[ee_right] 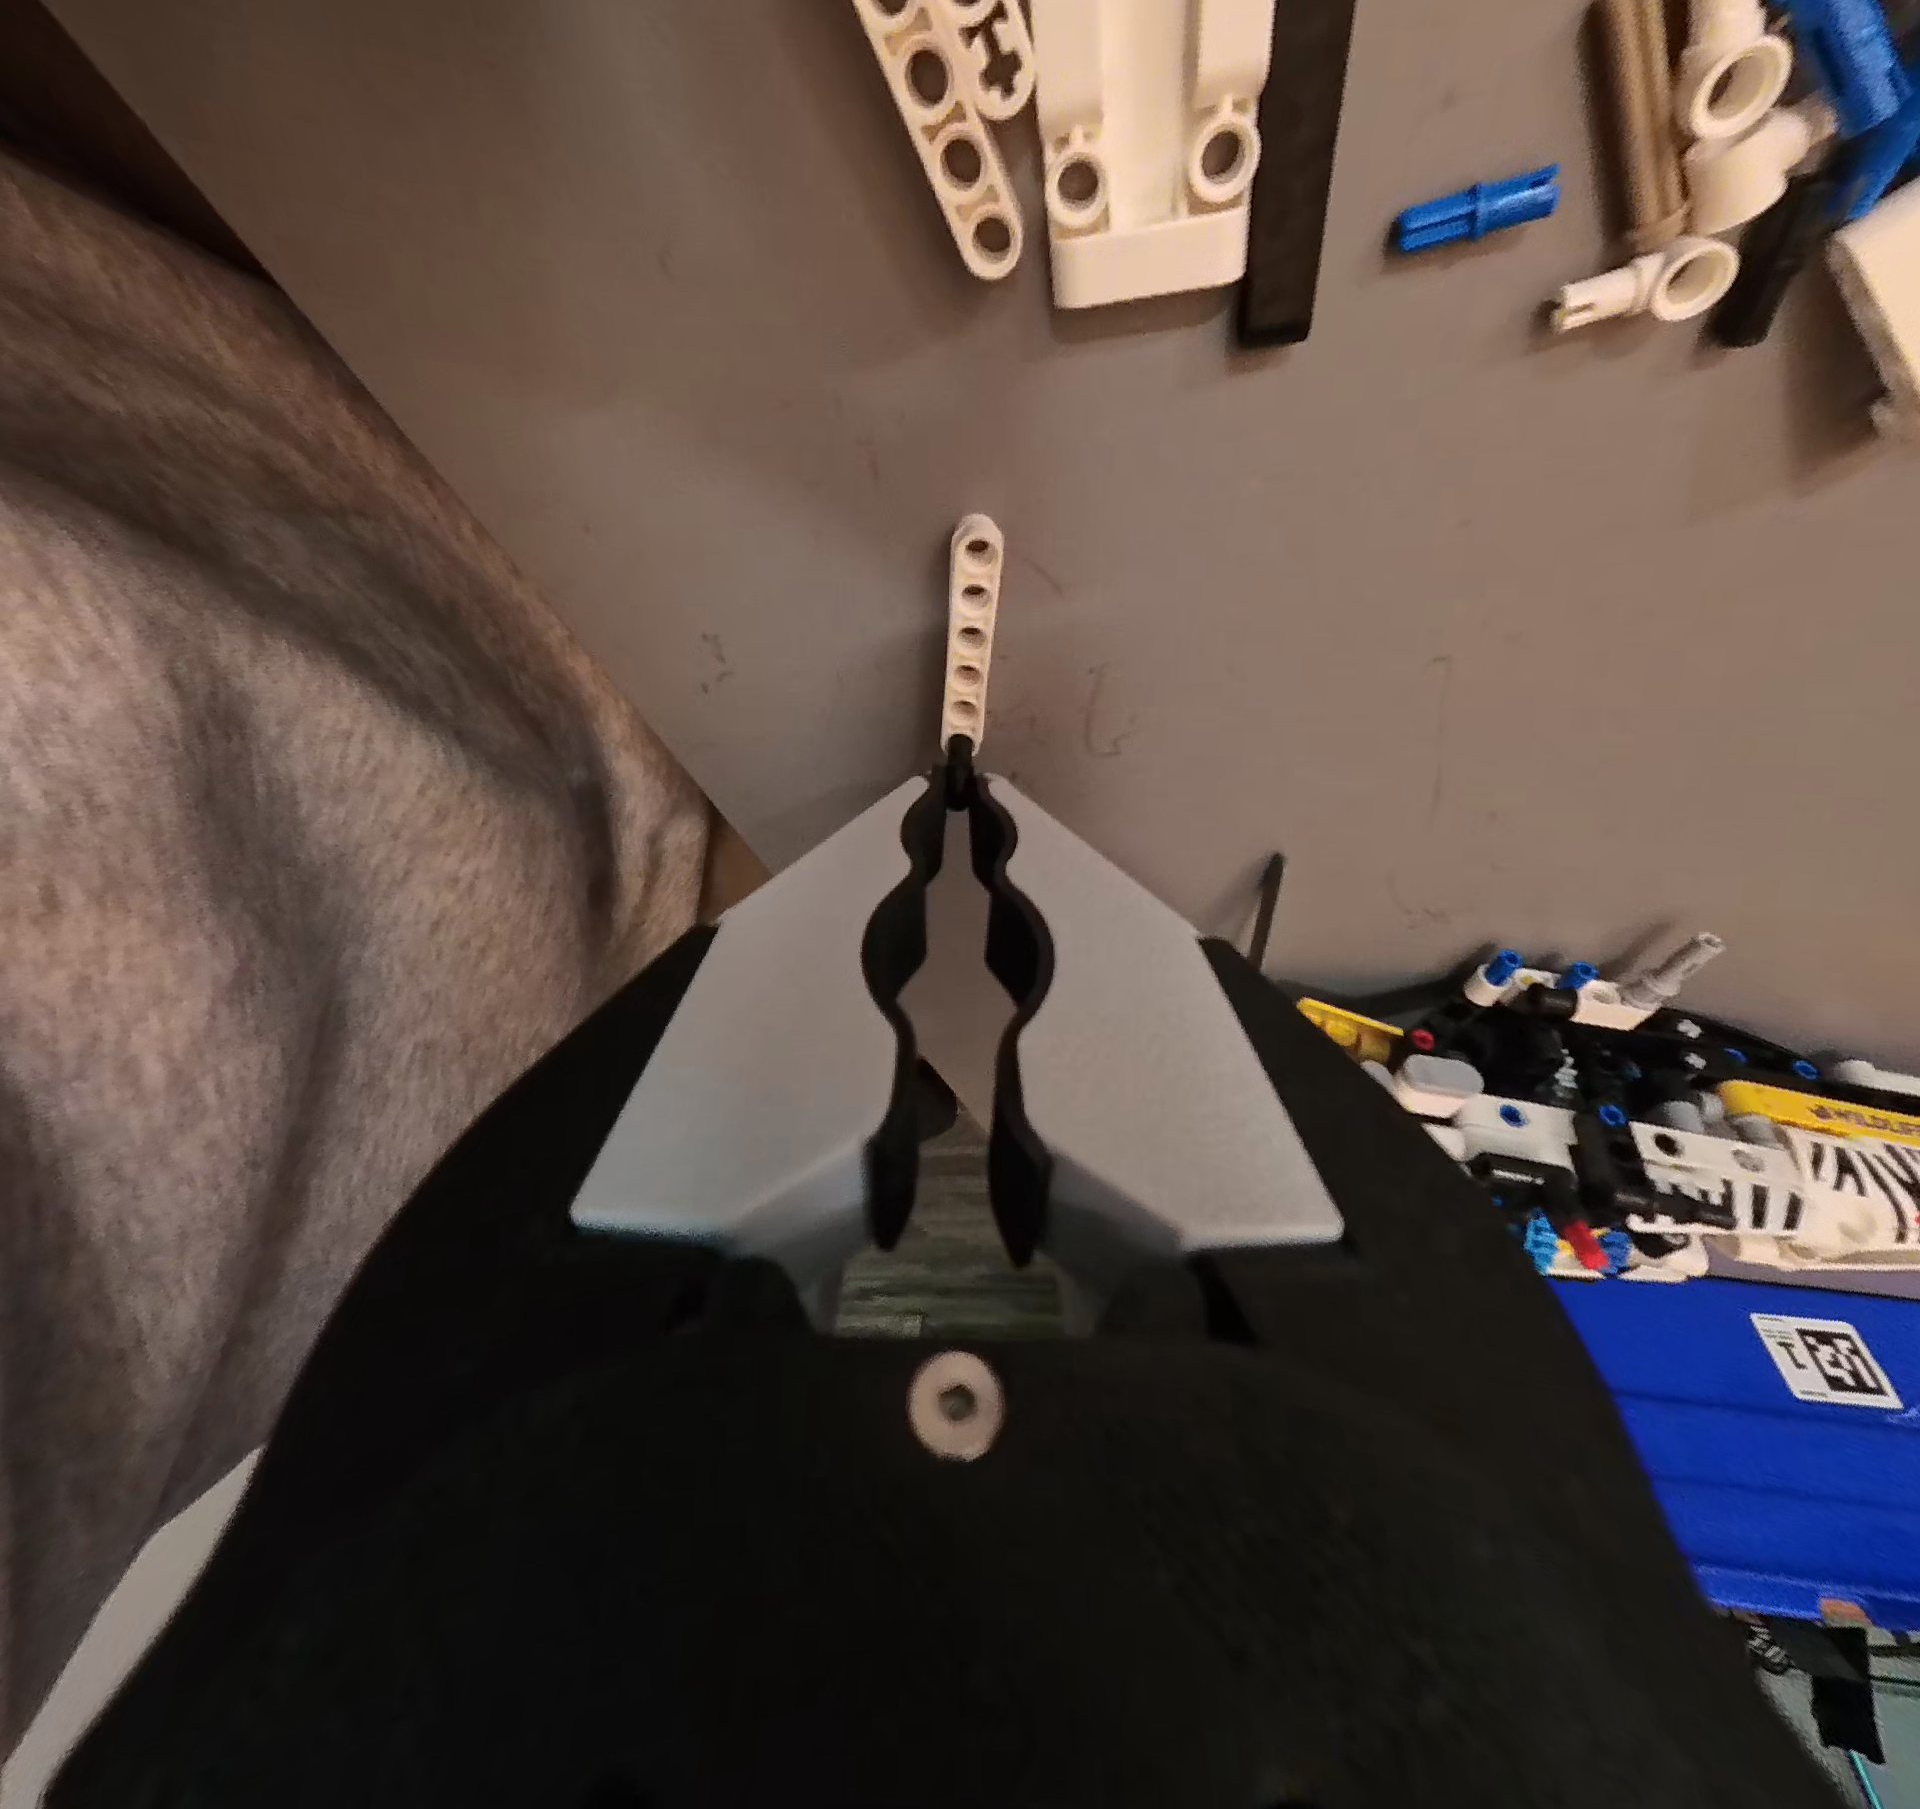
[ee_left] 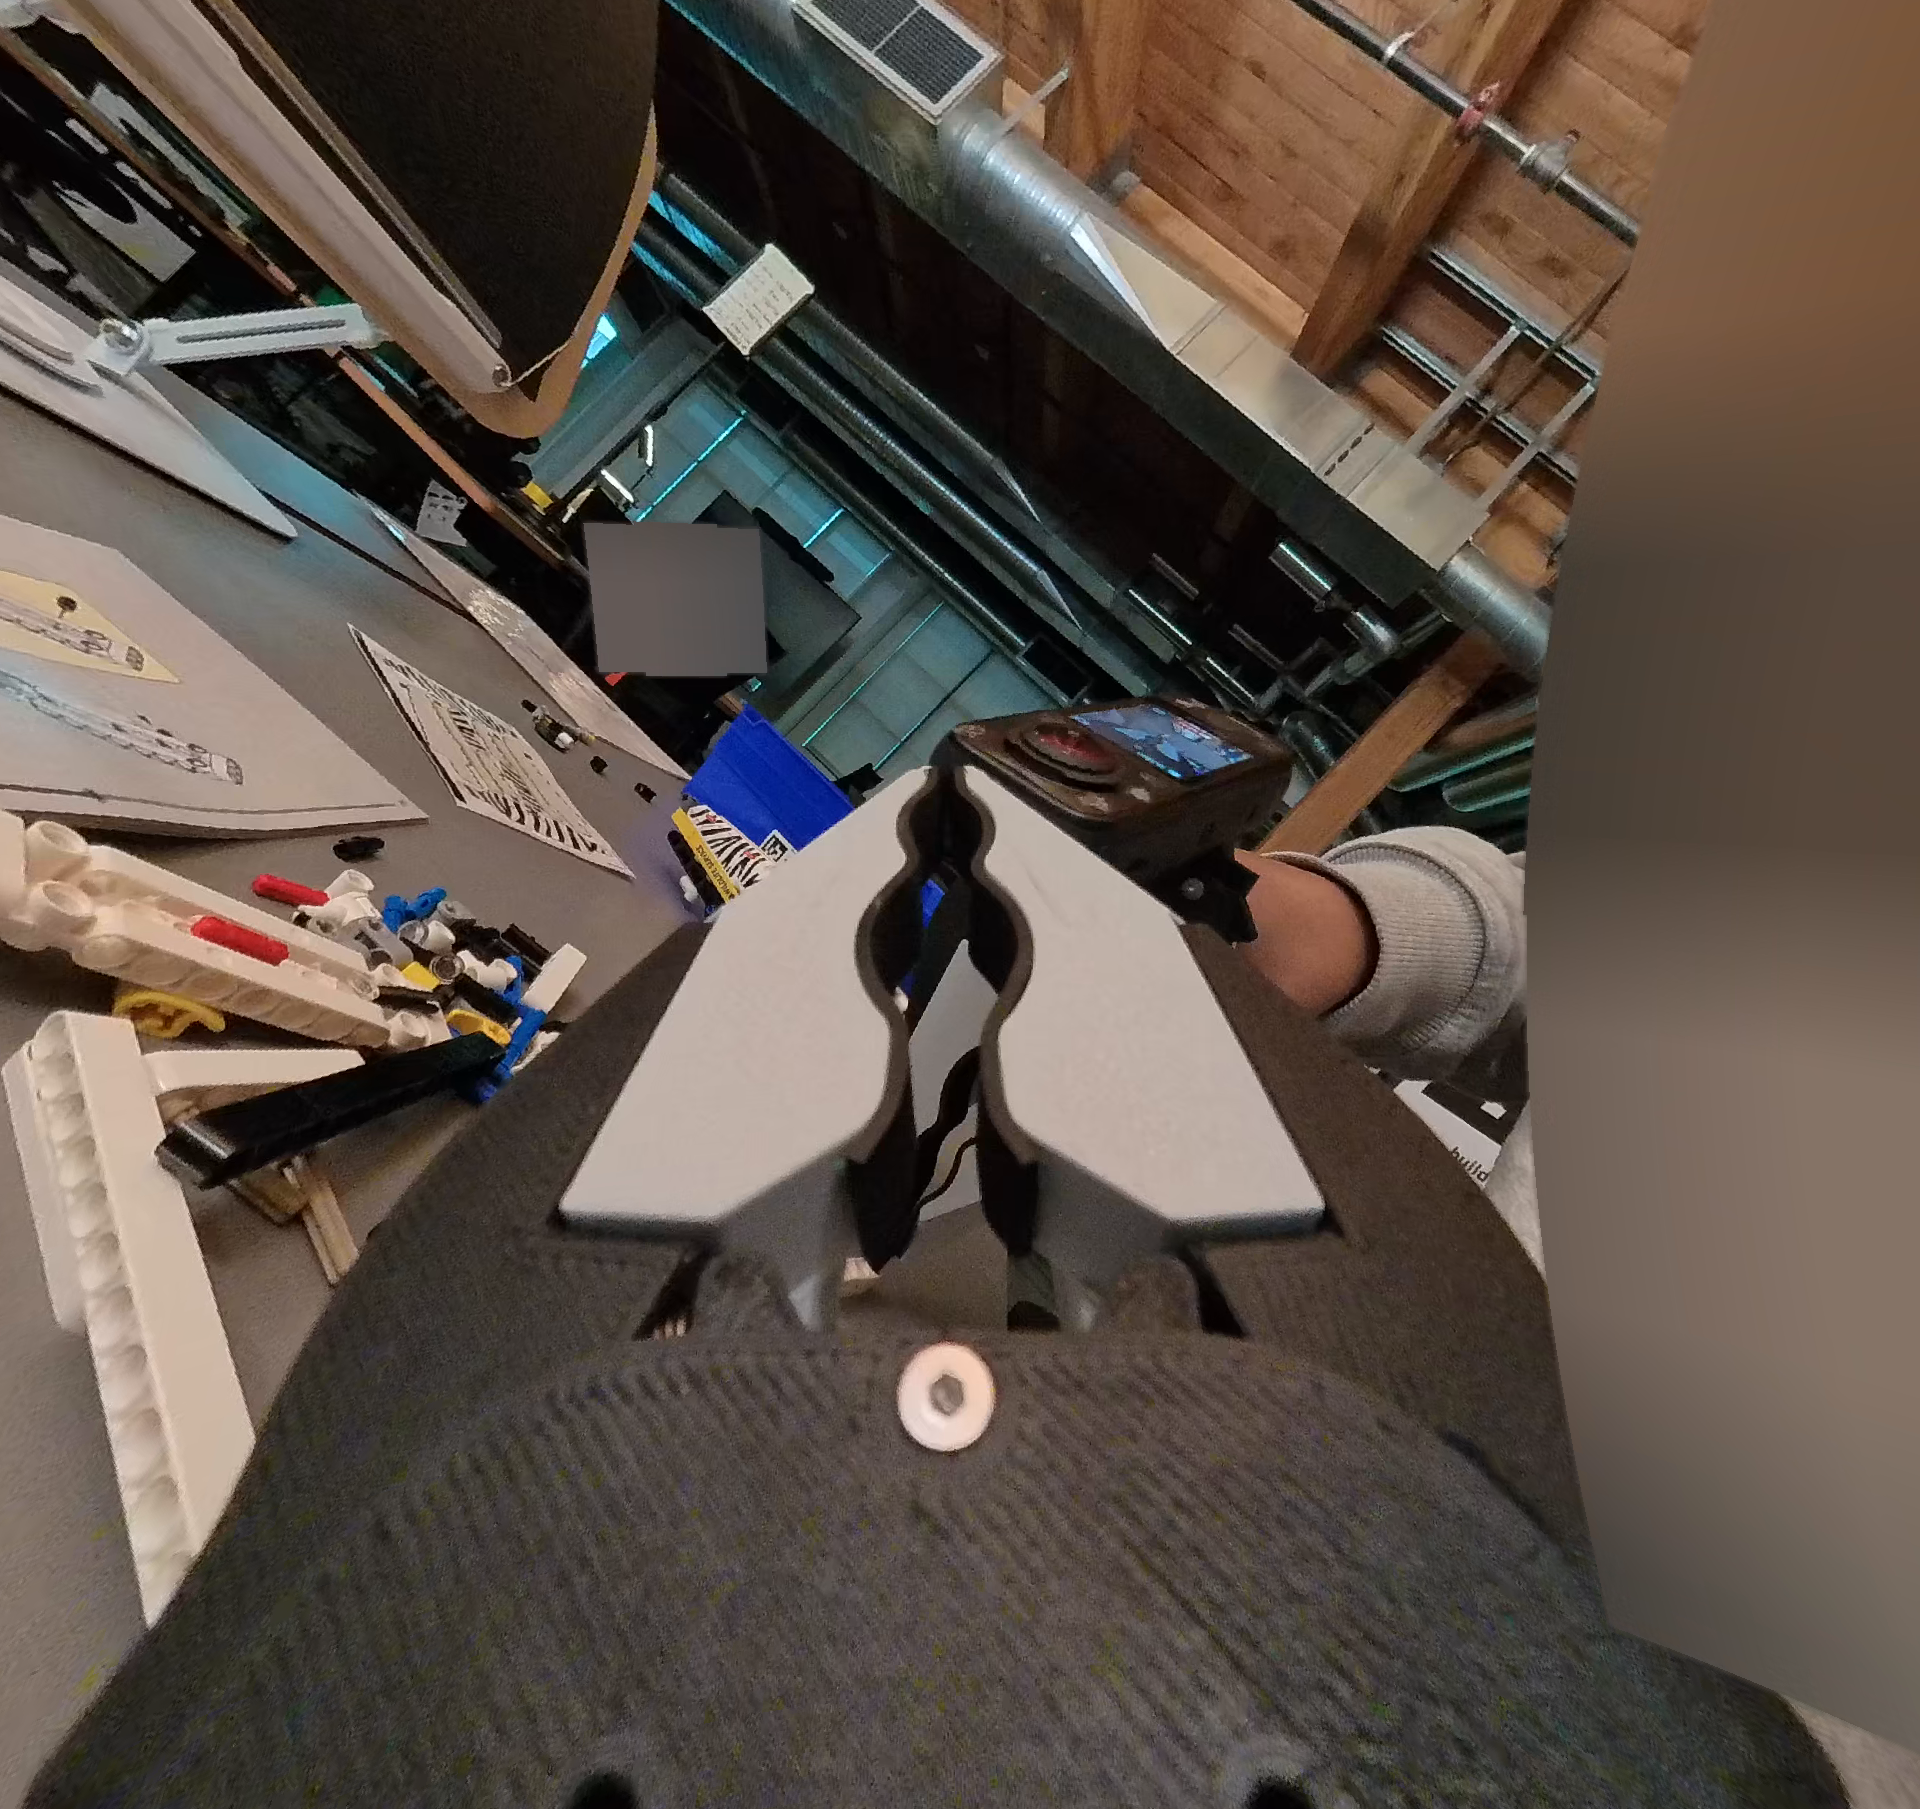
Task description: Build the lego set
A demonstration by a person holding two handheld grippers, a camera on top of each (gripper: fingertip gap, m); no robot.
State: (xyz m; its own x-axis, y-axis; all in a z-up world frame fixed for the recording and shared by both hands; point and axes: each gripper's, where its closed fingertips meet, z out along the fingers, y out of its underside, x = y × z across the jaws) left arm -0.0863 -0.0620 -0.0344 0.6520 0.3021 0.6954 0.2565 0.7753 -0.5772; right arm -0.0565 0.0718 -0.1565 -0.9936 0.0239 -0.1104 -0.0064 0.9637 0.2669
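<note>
My right gripper (ee_right: pixel 961 772) is shut on a small black pin at the near end of a thin white beam with holes (ee_right: pixel 971 632). It holds the beam pointing away from me above the grey table (ee_right: pixel 520 357). My left gripper (ee_left: pixel 948 777) is shut at the tips and tilted up toward the ceiling. Dark shapes show in the gap between its fingers, and I cannot tell if it holds anything. The right gripper's camera (ee_left: pixel 1132 762) and the hand holding it show just beyond the left fingertips.
Loose white beams (ee_right: pixel 935 66), a white panel (ee_right: pixel 1143 97), a black beam (ee_right: pixel 1299 118) and a blue pin (ee_right: pixel 1475 206) lie ahead. A part-built model (ee_right: pixel 1662 1136) rests on a blue bin (ee_right: pixel 1766 1447). A parts pile (ee_left: pixel 312 959), a booklet (ee_left: pixel 156 720) and a sticker sheet (ee_left: pixel 488 751) lie left.
</note>
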